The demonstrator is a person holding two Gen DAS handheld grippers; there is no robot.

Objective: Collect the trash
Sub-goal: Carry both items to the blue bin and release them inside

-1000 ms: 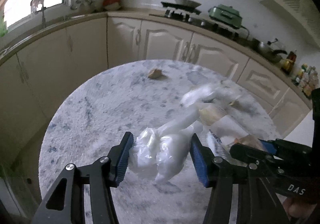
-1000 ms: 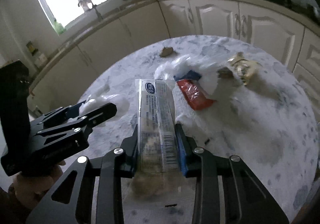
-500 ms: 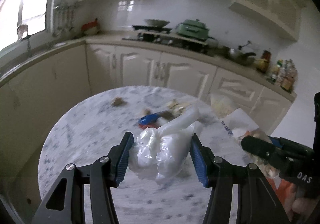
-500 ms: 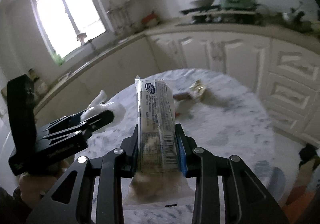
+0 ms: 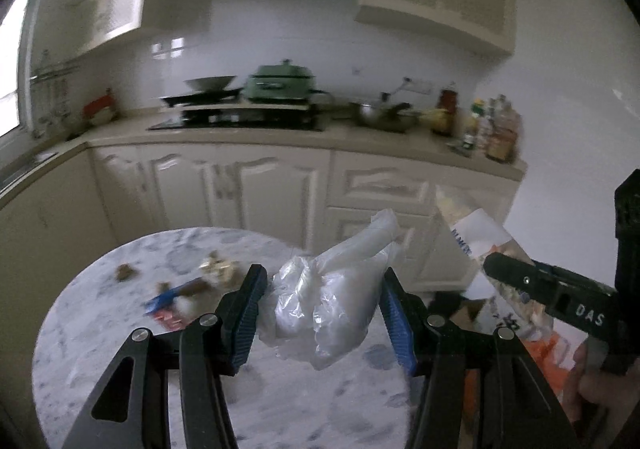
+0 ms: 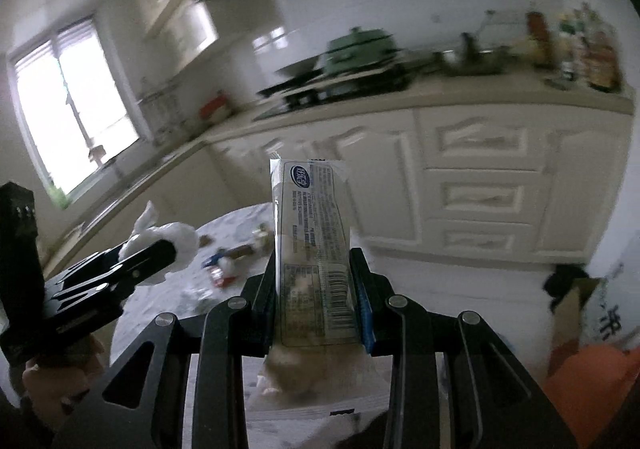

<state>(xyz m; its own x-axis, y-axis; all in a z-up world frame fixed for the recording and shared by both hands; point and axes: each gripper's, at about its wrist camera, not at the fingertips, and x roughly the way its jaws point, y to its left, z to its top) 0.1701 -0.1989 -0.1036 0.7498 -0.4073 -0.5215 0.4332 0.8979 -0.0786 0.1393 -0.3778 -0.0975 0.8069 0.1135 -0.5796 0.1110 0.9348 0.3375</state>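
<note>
My left gripper [image 5: 322, 309] is shut on a crumpled clear plastic bag [image 5: 332, 305] and holds it above the round marble table [image 5: 100, 349]. My right gripper [image 6: 316, 309] is shut on a long white snack wrapper [image 6: 312, 241] with a blue logo and a barcode, held upright off the table's right side. In the left wrist view the right gripper [image 5: 548, 289] shows at the right with the wrapper [image 5: 476, 237]. In the right wrist view the left gripper [image 6: 120, 269] shows at the left with the plastic bag [image 6: 176, 239]. Several wrappers [image 5: 176, 297] and scraps lie on the table.
White kitchen cabinets [image 5: 248, 189] and a counter with a stove, a green pot [image 5: 280, 83] and bottles [image 5: 492, 129] stand behind the table. A cardboard box with a black liner [image 6: 572, 301] and something orange [image 6: 592, 389] sit on the floor at the right.
Both grippers have lifted and swung right, away from the table top, still holding the plastic bag and the wrapper. The table has dropped low and left in both views.
</note>
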